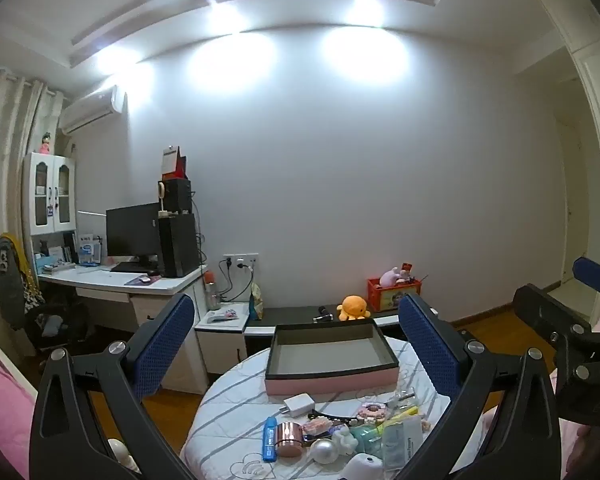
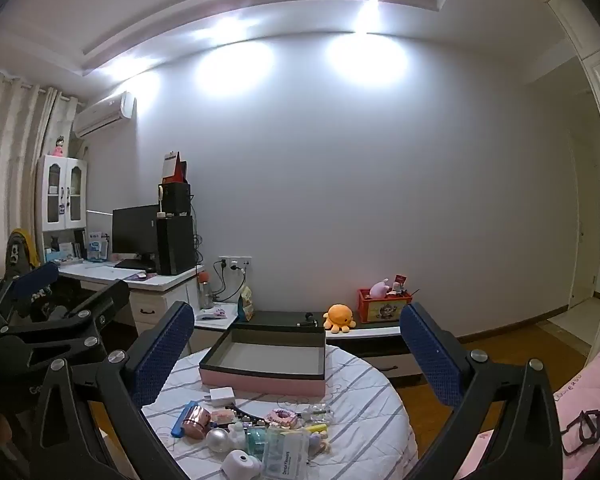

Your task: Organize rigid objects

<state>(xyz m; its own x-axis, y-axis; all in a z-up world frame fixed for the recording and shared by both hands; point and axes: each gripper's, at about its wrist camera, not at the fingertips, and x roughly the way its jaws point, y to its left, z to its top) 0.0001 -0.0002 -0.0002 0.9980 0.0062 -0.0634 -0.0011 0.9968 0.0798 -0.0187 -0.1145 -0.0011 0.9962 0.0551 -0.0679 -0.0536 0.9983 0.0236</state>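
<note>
Two hand-held grippers hang above a round table covered in a white cloth with grey stripes. The left hand-held gripper has its blue-padded fingers spread wide with nothing between them, and the right hand-held gripper is spread just as wide and equally empty.

The landmark is the shallow tray, a rectangular box with pink outer walls, a dark rim and a bare grey floor, lying on the far half of the table. Just in front of the tray lies a white charger plug. Nearer the camera than the plug sits a heap of small rigid things: a blue rectangular stick at the left end, a shiny copper-coloured cylinder lying on its side right beside it, a pearly white ball in front of that, and a black hair clip behind. To the right of these are a pink round compact, a clear packet with printed text, and a white rounded gadget at the near edge.

Beyond the tray, on a low bench by the wall, sits an orange plush octopus, with a red crate to its right.
</note>
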